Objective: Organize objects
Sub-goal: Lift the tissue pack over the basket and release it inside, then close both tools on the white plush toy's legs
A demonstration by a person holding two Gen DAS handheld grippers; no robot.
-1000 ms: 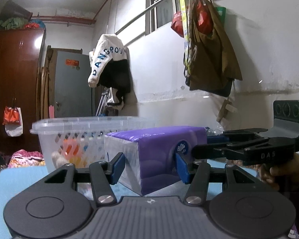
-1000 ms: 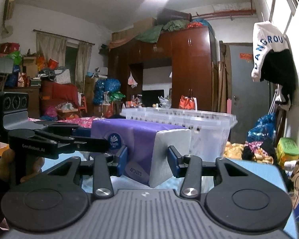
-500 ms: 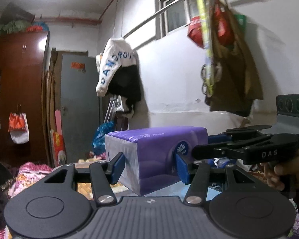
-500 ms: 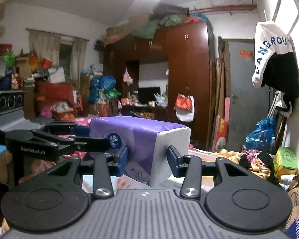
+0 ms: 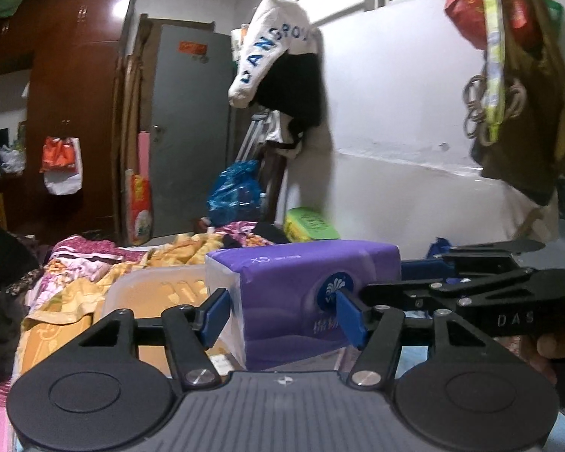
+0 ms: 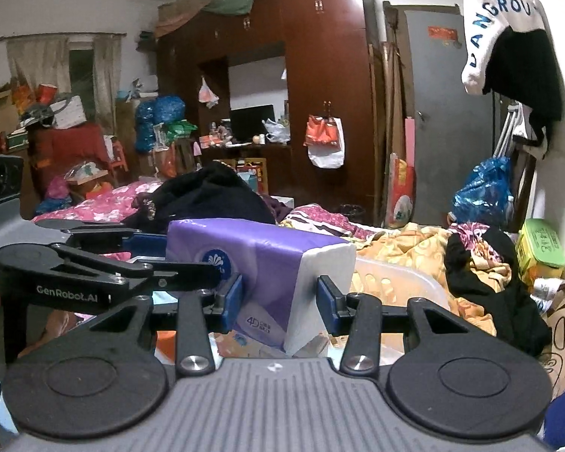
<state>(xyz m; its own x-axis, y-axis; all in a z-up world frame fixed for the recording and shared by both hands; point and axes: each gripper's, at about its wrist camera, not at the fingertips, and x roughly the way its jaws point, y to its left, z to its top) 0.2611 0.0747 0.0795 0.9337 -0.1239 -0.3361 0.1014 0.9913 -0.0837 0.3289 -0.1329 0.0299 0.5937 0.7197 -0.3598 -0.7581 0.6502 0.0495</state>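
Note:
Both grippers hold one purple-and-white tissue pack (image 5: 301, 293) between them, lifted in the air. My left gripper (image 5: 282, 314) is shut on its left end; the pack also shows in the right wrist view (image 6: 267, 263), where my right gripper (image 6: 280, 303) is shut on its other end. A clear plastic basket (image 5: 158, 293) lies just below and behind the pack; its rim also shows in the right wrist view (image 6: 399, 282). Each gripper appears from the side in the other's view.
A bed with yellow and pink bedding (image 6: 406, 241) and dark clothes (image 6: 486, 275) lies beyond the basket. A green box (image 5: 310, 224) sits by the white wall (image 5: 395, 132). A brown wardrobe (image 6: 320, 94) and grey door (image 5: 184, 124) stand behind.
Both grippers have lifted the tissue pack together from table height. The clear basket, level with the pack a second ago, now lies below it, and the bed beyond has come into view.

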